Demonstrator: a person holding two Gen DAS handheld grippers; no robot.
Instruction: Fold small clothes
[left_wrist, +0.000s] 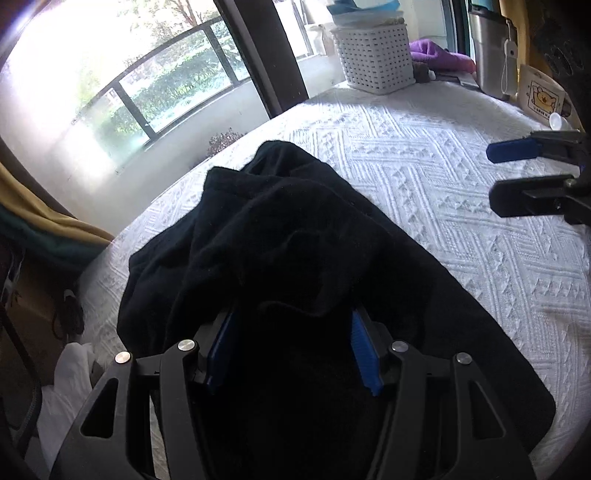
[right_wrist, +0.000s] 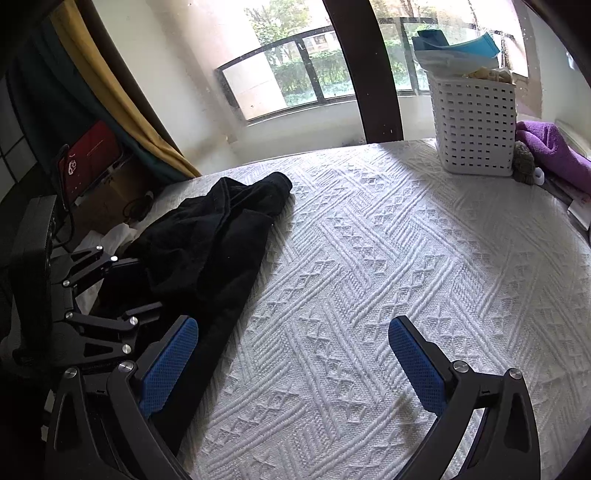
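Note:
A black garment (left_wrist: 280, 236) lies crumpled on the white textured bedspread (left_wrist: 424, 177). In the left wrist view it drapes over and between my left gripper's blue-padded fingers (left_wrist: 364, 354), which stand apart with cloth bunched in the gap; the fingertips are hidden under the cloth. My right gripper (right_wrist: 291, 332) is open and empty over bare bedspread (right_wrist: 369, 258), to the right of the garment (right_wrist: 214, 236). It also shows at the right edge of the left wrist view (left_wrist: 495, 173). The left gripper (right_wrist: 125, 284) shows at the left of the right wrist view.
A white perforated basket (right_wrist: 476, 122) with blue items on top stands at the far side of the bed. A purple cloth (right_wrist: 554, 151) lies beside it. A steel container (left_wrist: 487, 48) and a card (left_wrist: 543, 96) are at far right. A window lies beyond.

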